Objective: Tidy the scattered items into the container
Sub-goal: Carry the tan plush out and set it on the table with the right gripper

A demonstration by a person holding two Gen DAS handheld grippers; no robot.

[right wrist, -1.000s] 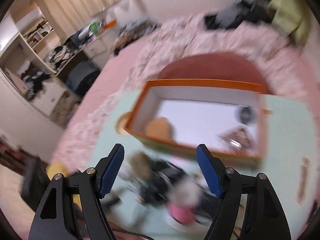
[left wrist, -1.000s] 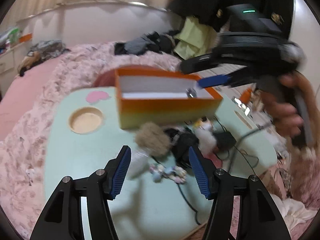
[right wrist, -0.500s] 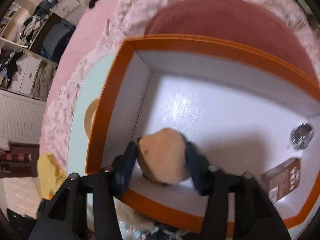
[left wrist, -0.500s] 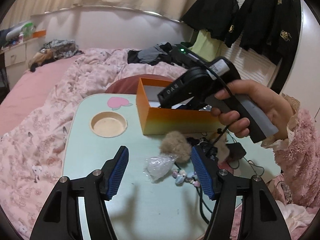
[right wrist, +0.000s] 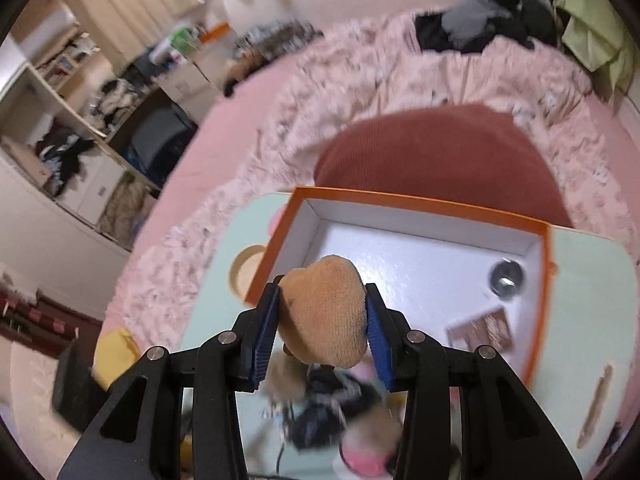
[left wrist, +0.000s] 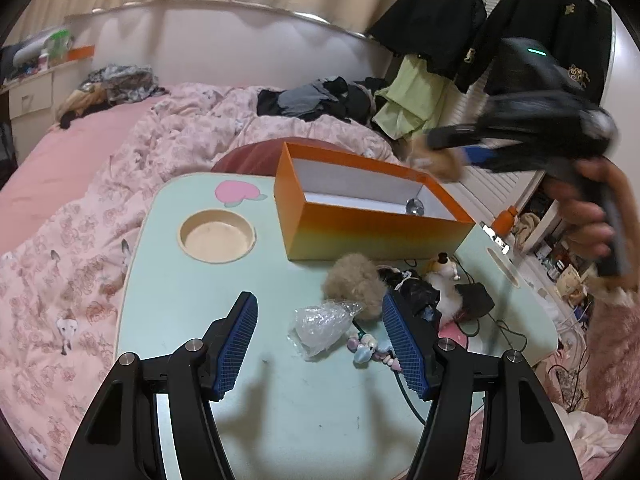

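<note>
Above the orange box [right wrist: 420, 200], right claw [right wrist: 322, 316] closing, pinches tan plush [right wrist: 324, 312], long axis upright; left claw [left wrist: 320, 344] gapes.

The box [left wrist: 372, 236] is bright orange at its rim, fading down its outer wall through yellow to green, with a plain white inside, and it stands on a pale mint-green table [left wrist: 168, 292] marked with a pink peach-like shape [left wrist: 236, 193] and a round beige recess [left wrist: 217, 236]. Each black hand-held gripper [left wrist: 320, 344] has ribbed blue pads [right wrist: 264, 332], and the right one [right wrist: 322, 320] carries a tan plush toy [right wrist: 324, 316]. On the table lie a fluffy grey-brown pom-pom [left wrist: 352, 282], a clear crinkled plastic bag [left wrist: 320, 326], pastel pink, blue and white beads [left wrist: 370, 350] and what may be a black cord [left wrist: 408, 394], beside a bed whose pink quilt [left wrist: 80, 248] bears a rose and small-animal print.
</note>
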